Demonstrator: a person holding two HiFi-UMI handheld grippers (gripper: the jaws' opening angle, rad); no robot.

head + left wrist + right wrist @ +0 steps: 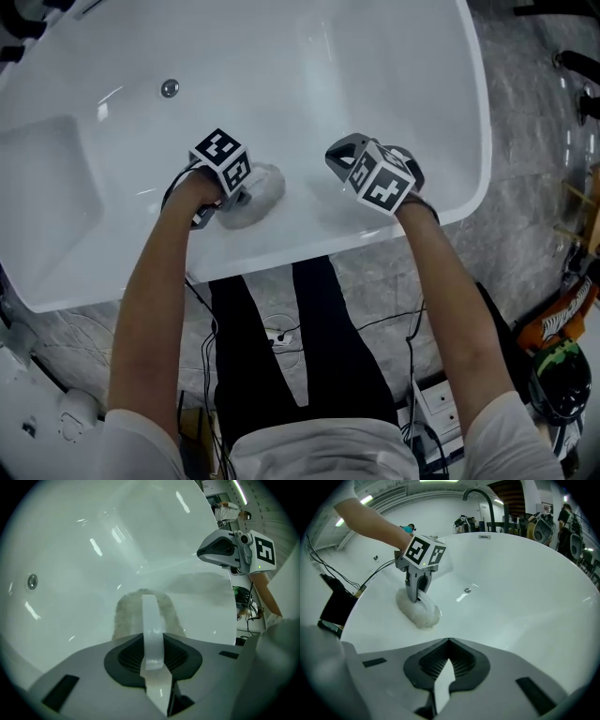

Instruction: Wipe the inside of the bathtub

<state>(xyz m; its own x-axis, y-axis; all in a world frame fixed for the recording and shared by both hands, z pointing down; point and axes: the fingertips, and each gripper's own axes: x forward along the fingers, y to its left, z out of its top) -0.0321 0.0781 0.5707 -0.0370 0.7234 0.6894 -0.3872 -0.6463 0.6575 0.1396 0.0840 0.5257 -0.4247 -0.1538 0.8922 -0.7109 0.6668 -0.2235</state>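
The white bathtub [441,112] fills the head view. My left gripper [241,198] is shut on a fluffy pale wiping cloth [258,192] that is pressed against the tub's inner near wall. In the left gripper view the cloth [129,613] spreads under the closed fingers [150,620]. The right gripper view shows the same cloth [421,612] below the left gripper [415,597]. My right gripper [337,156] hovers inside the tub, right of the cloth, shut and holding nothing; its fingertips [444,667] meet.
A round metal drain fitting [170,88] sits on the tub's far side, left of the grippers. A dark curved faucet [480,496] rises behind the tub's end. Cables and a power strip [441,403] lie on the floor by the person's legs.
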